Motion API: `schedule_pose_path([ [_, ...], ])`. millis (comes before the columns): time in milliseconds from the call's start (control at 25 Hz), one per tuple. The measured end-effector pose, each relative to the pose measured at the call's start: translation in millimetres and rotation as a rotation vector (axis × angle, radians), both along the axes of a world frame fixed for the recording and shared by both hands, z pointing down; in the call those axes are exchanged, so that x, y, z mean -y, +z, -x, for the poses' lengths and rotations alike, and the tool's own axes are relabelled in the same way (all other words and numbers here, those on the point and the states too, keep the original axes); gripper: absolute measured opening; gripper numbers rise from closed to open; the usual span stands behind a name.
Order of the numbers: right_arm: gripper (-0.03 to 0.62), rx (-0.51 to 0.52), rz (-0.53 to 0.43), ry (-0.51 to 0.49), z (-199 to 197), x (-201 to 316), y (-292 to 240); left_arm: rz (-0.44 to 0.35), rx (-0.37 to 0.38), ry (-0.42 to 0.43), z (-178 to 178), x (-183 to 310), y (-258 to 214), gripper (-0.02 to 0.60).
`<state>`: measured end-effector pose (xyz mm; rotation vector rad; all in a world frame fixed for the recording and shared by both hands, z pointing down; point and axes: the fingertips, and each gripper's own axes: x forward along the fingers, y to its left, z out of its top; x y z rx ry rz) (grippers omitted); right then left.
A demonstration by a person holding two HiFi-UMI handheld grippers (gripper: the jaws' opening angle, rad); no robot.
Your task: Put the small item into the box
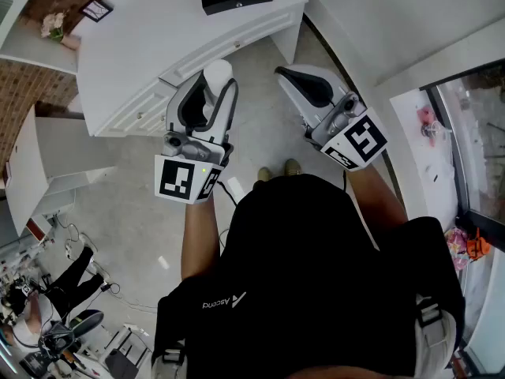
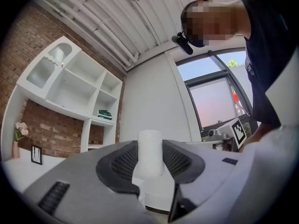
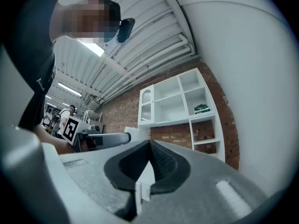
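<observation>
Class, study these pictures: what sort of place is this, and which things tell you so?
Probably a home-style room set up inside a workshop or lab: a white shelf unit on a brick wall and a white desk look domestic, but bare ceiling pipes look industrial.

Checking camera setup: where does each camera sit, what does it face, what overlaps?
Head view: on the head, facing down at arms, left tool, right tool.
Left gripper view: on left tool, tilted up along jaws gripping white container; torso right.
Right gripper view: on right tool, along closed jaws; torso left.
Shared: both gripper views show shelves.
</observation>
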<state>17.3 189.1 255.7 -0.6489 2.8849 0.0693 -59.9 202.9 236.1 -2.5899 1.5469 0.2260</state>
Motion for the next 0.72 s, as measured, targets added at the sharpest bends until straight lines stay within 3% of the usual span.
schedule_pose_path([
  [720, 0.000, 0.025, 0.010, -0.029, -22.3, 22.5, 7.4, 0.002, 0.013, -0.030, -19.7, 22.6, 5.3, 0.161],
])
